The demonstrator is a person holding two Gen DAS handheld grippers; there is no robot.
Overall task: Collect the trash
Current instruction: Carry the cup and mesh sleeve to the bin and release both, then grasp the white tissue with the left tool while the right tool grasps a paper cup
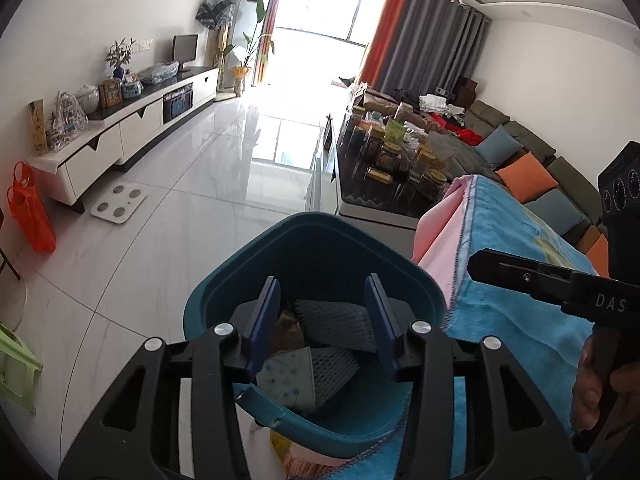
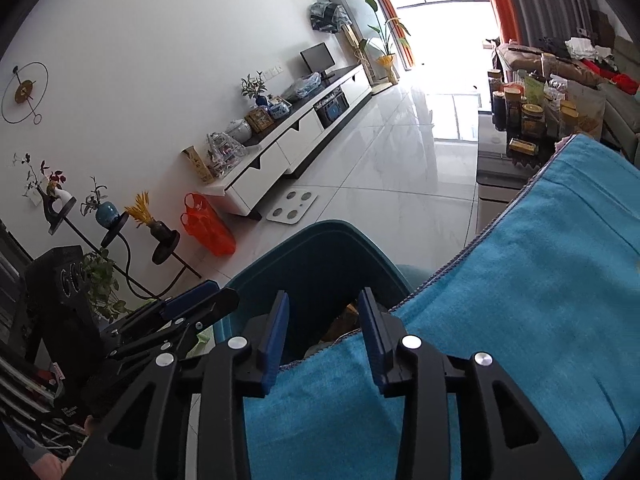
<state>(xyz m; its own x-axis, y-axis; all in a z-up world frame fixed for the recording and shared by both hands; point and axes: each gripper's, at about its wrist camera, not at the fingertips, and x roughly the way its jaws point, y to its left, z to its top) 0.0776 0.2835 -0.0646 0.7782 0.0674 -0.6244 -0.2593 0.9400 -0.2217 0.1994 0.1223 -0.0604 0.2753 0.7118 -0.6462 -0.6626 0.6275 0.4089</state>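
Fig.: Left tongs (image 1: 326, 320) released, empty, poised directly over teal trash bin (image 1: 224, 292), so anything let go falls inside. Bin sits on floor, tight against edge of blue-towel-covered surface (image 1: 516, 280), prob. so trash can go straight off the edge. Inside bin: grey foam fruit nets (image 1: 336, 316), a patterned wrapper (image 1: 286, 376). Right tongs (image 2: 324, 336) also released, nothing between fingers, hovering over towel edge w/ bin beyond. No trash visible on towel; collection judged nearly done.
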